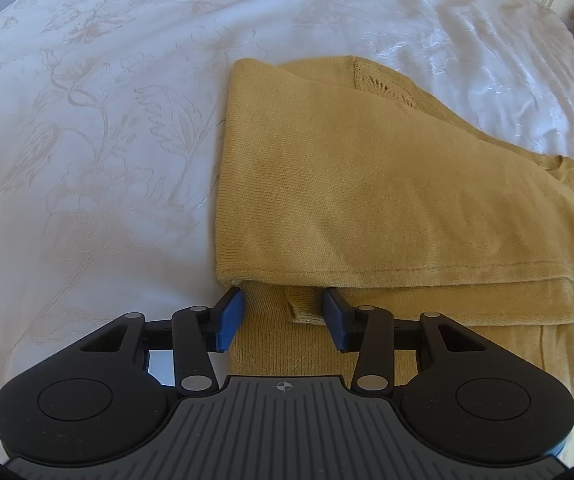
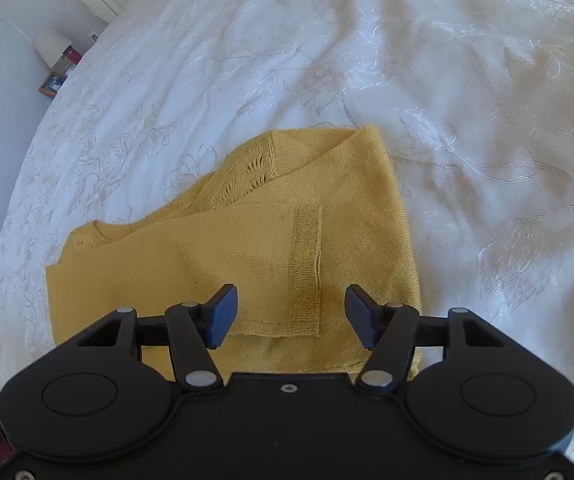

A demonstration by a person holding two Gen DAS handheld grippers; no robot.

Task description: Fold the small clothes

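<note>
left wrist | sweater (image 1: 367, 184) cut off right | both hand-held grippers apart, seemingly empty

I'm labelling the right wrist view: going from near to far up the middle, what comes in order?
right gripper → sleeve cuff lying across the yellow knit sweater → white floral bedspread
</note>
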